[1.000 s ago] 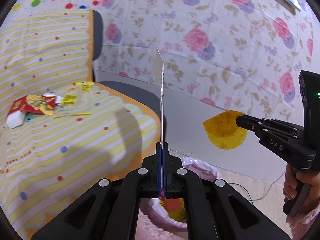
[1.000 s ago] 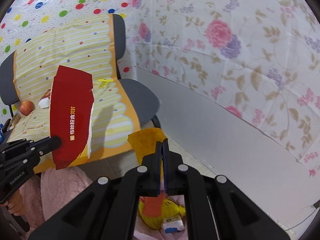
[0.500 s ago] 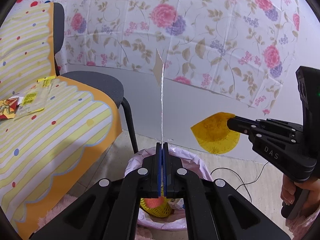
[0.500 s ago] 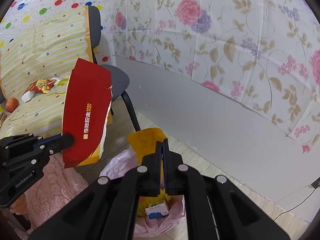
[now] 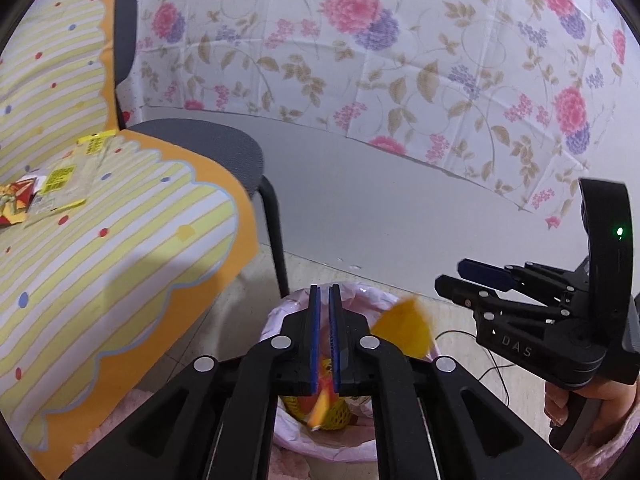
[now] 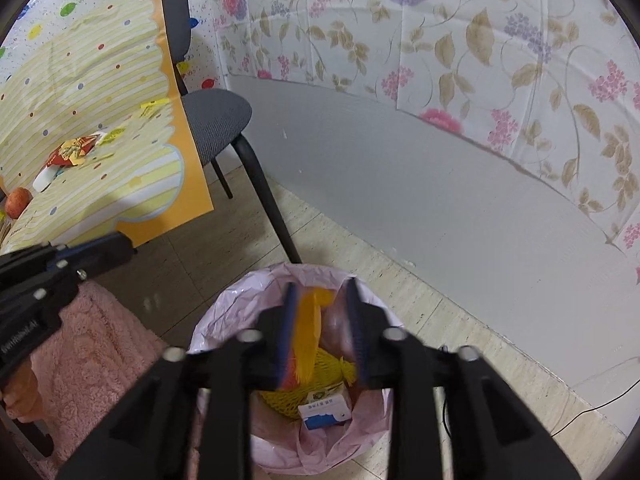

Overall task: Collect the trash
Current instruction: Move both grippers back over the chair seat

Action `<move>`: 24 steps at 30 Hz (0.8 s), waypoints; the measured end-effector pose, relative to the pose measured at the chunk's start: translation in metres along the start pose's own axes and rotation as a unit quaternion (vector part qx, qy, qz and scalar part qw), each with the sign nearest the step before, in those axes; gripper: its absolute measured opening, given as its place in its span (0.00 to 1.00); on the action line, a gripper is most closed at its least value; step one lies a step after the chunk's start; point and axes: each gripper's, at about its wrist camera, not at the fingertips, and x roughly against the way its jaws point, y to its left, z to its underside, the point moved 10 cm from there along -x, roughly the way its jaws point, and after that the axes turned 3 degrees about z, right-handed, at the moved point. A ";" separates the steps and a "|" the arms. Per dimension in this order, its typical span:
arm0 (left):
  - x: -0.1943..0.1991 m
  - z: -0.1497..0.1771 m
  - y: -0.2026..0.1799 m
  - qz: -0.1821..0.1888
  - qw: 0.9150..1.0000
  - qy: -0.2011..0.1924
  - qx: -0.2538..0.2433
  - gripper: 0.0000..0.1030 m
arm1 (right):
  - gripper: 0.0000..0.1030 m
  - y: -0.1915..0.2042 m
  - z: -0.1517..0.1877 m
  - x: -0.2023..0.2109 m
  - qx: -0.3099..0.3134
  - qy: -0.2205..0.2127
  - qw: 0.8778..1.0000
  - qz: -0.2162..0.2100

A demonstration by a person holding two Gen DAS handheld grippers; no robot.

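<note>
Both the left gripper and right gripper are released above the pink-lined trash bin on the pale tiled floor. A blurred yellow-orange paper scrap is airborne between the right fingers. More wrappers lie on the striped-cloth-covered chair beside the floral-sheeted wall.

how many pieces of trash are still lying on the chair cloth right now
3, perhaps more hidden: a red wrapper, clear yellow-labelled packaging beside it, and a white packet nearer the orange fruit.
</note>
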 end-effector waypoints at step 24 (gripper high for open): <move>0.133 0.015 0.128 -0.151 0.982 -0.049 0.106 0.42 | 0.31 0.095 -0.070 0.077 0.060 -0.102 0.989 -0.091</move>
